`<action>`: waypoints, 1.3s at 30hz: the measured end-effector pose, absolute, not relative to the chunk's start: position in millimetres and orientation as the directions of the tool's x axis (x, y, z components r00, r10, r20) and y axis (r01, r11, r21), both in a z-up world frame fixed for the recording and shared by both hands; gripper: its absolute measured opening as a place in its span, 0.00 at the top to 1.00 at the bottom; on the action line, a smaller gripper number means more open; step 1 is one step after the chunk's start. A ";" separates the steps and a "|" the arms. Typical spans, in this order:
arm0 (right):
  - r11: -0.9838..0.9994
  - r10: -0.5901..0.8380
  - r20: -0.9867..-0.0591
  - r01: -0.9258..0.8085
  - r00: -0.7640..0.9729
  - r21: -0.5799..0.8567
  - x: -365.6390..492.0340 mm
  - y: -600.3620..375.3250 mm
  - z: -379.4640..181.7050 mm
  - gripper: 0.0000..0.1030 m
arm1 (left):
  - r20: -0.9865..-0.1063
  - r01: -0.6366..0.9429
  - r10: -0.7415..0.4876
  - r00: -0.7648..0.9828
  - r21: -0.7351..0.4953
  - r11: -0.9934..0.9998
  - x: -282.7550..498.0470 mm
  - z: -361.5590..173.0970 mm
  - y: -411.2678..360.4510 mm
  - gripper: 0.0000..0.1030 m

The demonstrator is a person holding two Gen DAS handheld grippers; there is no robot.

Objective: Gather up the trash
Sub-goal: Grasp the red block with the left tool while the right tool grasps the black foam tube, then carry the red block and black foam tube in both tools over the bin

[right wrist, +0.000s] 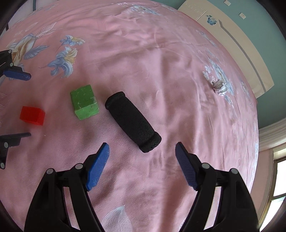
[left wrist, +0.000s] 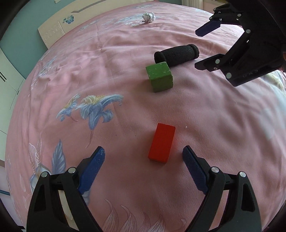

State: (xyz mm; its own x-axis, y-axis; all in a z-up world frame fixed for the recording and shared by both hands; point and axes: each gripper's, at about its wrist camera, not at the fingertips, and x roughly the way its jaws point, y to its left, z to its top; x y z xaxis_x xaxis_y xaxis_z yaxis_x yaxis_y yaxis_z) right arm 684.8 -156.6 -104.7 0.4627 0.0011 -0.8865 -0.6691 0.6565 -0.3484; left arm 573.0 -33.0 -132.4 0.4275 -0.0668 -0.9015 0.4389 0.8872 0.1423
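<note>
Left wrist view, left hand-held gripper (left wrist: 143, 154): bottom of the frame, jaws spread wide, holding nothing.
Left wrist view, red block (left wrist: 161, 143): lower centre, lying on the pink bedspread (left wrist: 125, 58) just ahead of the blue fingertips (left wrist: 96, 166), nearer the right one, not touched.
Left wrist view, green cube (left wrist: 159, 76): above centre, touching or nearly touching the black foam roll (left wrist: 177, 55) behind it.
Left wrist view, crumpled paper ball (left wrist: 148, 17): top centre, well apart from everything else; by the task, the likeliest piece of trash.
Left wrist view, right hand-held gripper (left wrist: 200, 49): upper right, open and empty, near the roll's end.

Right wrist view, right hand-held gripper (right wrist: 142, 151): bottom of the frame, jaws wide apart, nothing between the pads; the black foam roll's (right wrist: 132, 121) near end sits just ahead of the gap.
Right wrist view, green cube (right wrist: 84, 104): left of centre, just beside the roll's far end.
Right wrist view, red block (right wrist: 32, 115): far left, between the left hand-held gripper's fingers (right wrist: 17, 75).
Right wrist view, crumpled paper ball (right wrist: 218, 85): right of centre, small, half lost in the floral print.

Risk, roll: it lies diagonal to the jaws, so closing may pinch only the end and let it roll or swing free.
Risk, cube: pulling the roll could nudge the cube.
Risk, block: off-centre in the gap, it could be pushed aside on the soft bedspread.
Risk, paper: easy to overlook against the pattern.
</note>
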 end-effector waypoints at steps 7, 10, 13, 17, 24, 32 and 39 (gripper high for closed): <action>0.627 0.029 -0.899 -0.708 0.437 -0.324 712.2 -142.8 -121.6 0.27 | -0.905 0.472 -0.119 0.409 0.097 0.876 581.8 -135.2 -40.3 0.26; 0.626 0.040 -0.914 -0.723 0.404 -0.292 719.0 -137.1 -129.1 0.35 | -0.909 0.457 -0.144 0.390 0.055 0.888 587.5 -137.4 -40.7 0.31; 0.676 0.079 -0.942 -0.712 0.326 -0.190 722.8 -140.6 -134.8 0.49 | -0.909 0.443 -0.162 0.385 0.028 0.896 589.7 -137.7 -42.1 0.42; 0.706 0.085 -0.934 -0.682 0.348 -0.190 715.3 -143.8 -133.7 0.53 | -0.911 0.407 -0.166 0.377 0.003 0.913 591.3 -138.2 -44.2 0.66; 0.756 0.029 -0.915 -0.607 0.403 -0.244 691.7 -150.9 -121.1 0.58 | -0.916 0.352 -0.135 0.378 0.007 0.936 580.3 -131.2 -42.6 0.79; 0.856 -0.008 -0.892 -0.458 0.451 -0.239 664.2 -185.6 -66.3 0.64 | -0.896 0.337 -0.094 0.434 0.065 0.939 550.2 -88.0 -40.4 0.79; 0.883 0.008 -0.852 -0.404 0.523 -0.240 619.9 -198.7 5.0 0.65 | -0.856 0.315 -0.081 0.511 0.098 0.944 514.8 -21.8 -40.9 0.79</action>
